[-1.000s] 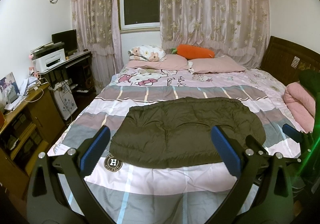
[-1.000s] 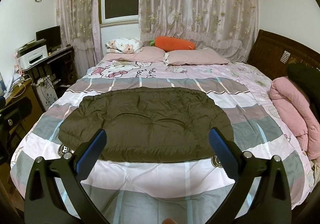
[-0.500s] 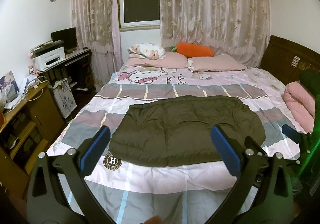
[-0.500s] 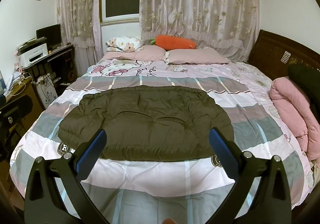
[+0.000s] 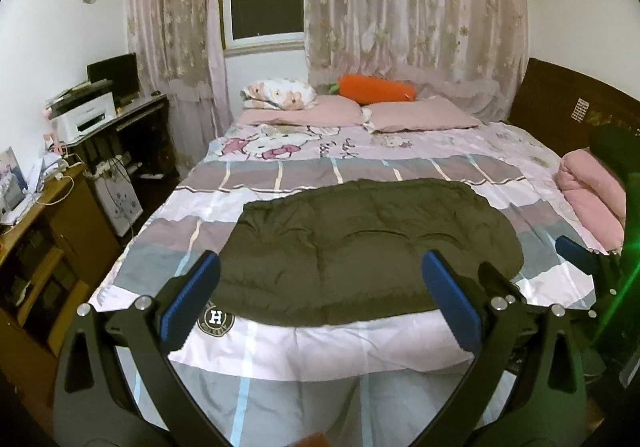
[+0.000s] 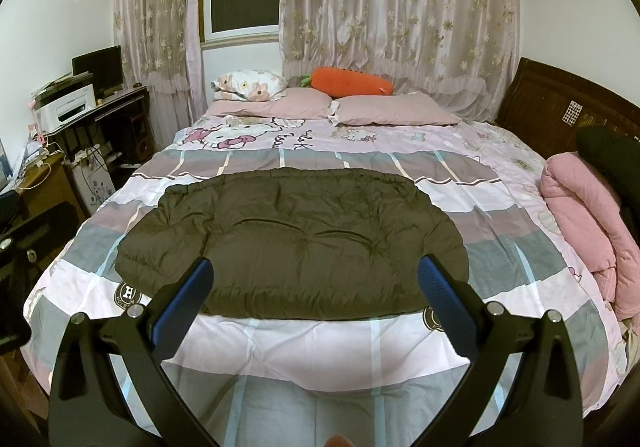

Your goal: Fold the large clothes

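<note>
Left wrist view: left gripper (image 5: 320, 289) spread wide apart, holding nothing, raised over the near end of the bed (image 5: 320, 351). Dark padded coat (image 5: 368, 247) flat across the middle of the bed, apart from both fingers. Right gripper (image 5: 576, 253) visible at the right edge only in part (cannot tell from here if apart or together). Possible trouble: thick, puffy filling, so a shallow pinch probably catching only the top layer and letting the rest slide out.

Right wrist view: right gripper (image 6: 314, 287) also wide apart and empty, above the near edge of the coat (image 6: 292, 243). Pink blanket (image 6: 580, 223) piled at the right side, near the coat but not touching. Risk here: a bite too deep taking also the bed cover (image 6: 320, 347) under the coat (same soft cloth, easily lifted together). Uneven lifting by the two sides likely giving a crooked fold.
</note>
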{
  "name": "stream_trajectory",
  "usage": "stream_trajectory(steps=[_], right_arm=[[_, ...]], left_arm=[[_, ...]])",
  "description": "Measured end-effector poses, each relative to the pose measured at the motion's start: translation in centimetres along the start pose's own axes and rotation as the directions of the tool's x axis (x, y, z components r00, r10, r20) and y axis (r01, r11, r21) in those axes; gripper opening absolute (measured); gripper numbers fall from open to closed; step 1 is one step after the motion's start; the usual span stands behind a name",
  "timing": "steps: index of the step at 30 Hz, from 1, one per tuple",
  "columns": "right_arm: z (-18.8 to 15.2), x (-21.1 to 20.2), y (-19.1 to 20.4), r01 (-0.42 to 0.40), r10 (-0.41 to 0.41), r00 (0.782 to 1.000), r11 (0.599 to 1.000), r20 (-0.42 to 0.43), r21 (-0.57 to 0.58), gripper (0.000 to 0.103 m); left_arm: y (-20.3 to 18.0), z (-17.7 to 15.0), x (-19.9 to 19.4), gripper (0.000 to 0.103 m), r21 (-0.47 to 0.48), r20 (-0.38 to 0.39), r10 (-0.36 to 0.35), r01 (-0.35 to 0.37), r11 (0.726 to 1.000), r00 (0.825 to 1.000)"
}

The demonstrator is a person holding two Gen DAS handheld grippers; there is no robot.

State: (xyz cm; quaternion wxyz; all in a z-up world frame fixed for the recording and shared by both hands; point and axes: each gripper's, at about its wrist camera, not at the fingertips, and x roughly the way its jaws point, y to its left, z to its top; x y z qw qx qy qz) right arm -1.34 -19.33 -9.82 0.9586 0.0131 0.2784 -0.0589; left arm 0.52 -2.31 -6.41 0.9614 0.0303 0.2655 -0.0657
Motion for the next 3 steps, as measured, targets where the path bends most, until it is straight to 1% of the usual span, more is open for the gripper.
stream_trajectory(steps=[3], right_arm=[[-0.25, 0.06, 0.08, -0.002, 0.002, 1.0, 1.0, -0.002, -0.002, 0.102]], left_arm=[[0.16, -0.03, 0.12, 0.101, -0.007, -0.008, -0.006, 0.006, 1.0, 1.0]])
